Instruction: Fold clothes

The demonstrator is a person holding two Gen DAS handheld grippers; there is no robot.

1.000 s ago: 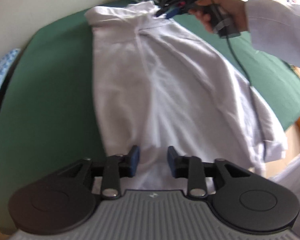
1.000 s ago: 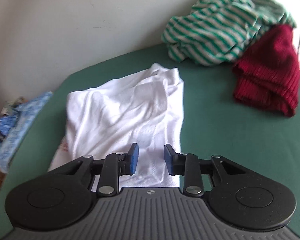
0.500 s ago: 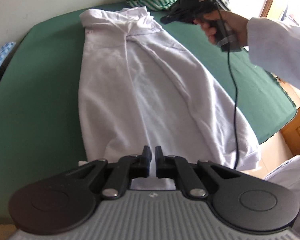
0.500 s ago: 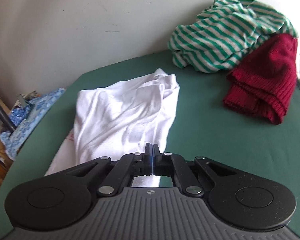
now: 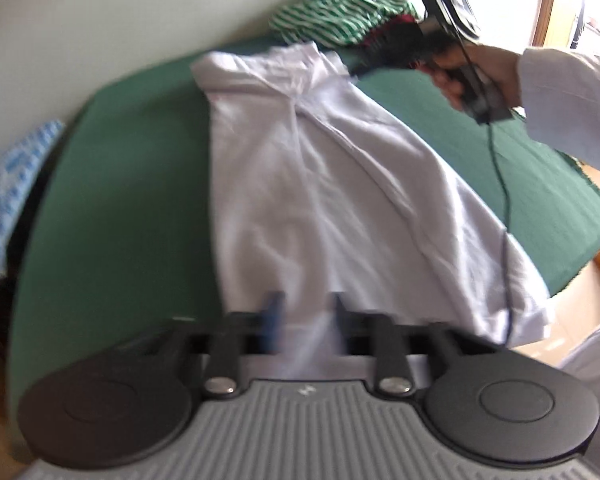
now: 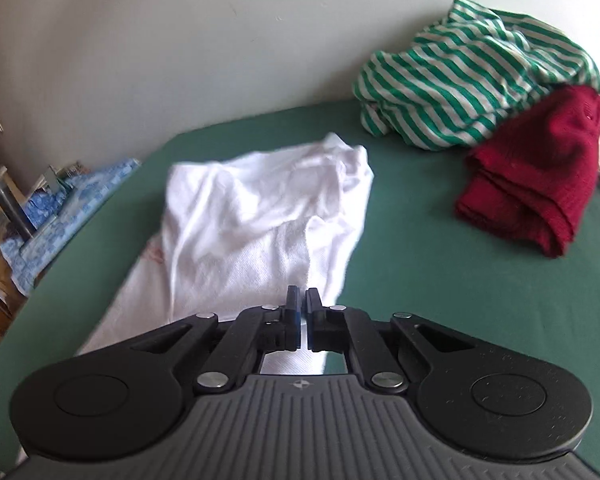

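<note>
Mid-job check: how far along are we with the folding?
Done: the white shirt lies lengthwise on the green table, its long sides apparently folded inward. In hand: the right gripper has its jaws shut at the far end; the left gripper has just been opening its jaws at the near hem. Left: the crosswise fold, then the striped top and red knit, both heaped at the back.

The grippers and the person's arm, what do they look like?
Each gripper, left gripper and right gripper, has black linkage fingers with blue pads, silver pivot screws, round black side discs and a ribbed grey body. A black cable hangs from the right one. The person wears a white sleeve.
</note>
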